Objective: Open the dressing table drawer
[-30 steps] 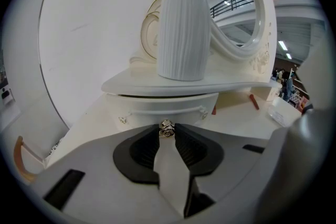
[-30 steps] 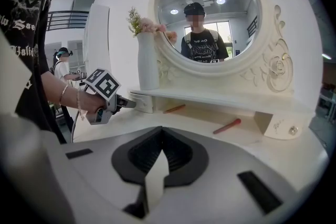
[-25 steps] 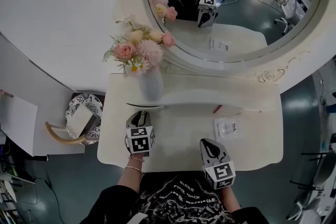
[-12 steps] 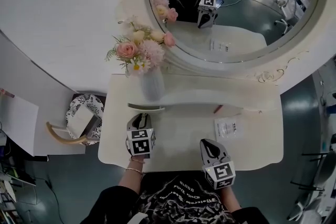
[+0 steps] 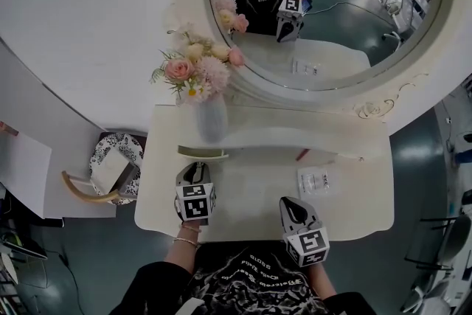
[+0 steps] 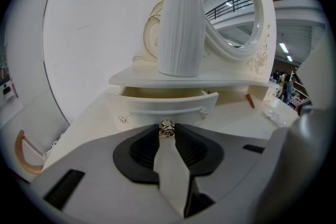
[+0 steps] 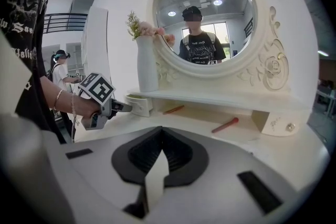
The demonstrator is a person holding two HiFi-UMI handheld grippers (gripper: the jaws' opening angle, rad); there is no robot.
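My left tool (image 5: pixel 193 170) is clenched on the little silver knob (image 6: pixel 166 128) of the drawer (image 5: pixel 203 153). In the left gripper view the two dark pads squeeze the knob from both sides. The knob looks like a tiny rose.

The drawer is under the left end of the shelf (image 5: pixel 295 130), left of the middle of the head view. It is partly open, and I can see a bit of its pale inside above the curved front.

A second ago the drawer looked a tiny bit less open. My left tool now sits a little lower in the head view, closer to me, and the drawer front has come with it. The change is small.

My right tool (image 5: pixel 292 207) has not moved. It is low and right of the middle in the head view, above the white table (image 5: pixel 251 203). Its pads are pressed together with nothing between them.

The white vase (image 5: pixel 212 118) with pink flowers (image 5: pixel 195 70) stands on the shelf, right above the drawer. It has stayed where it was. The round mirror (image 5: pixel 346 4) fills the top right of the head view. A small red stick (image 5: pixel 302 155) and a clear packet (image 5: pixel 313 181) lie on the table to the right, and they have not moved either.
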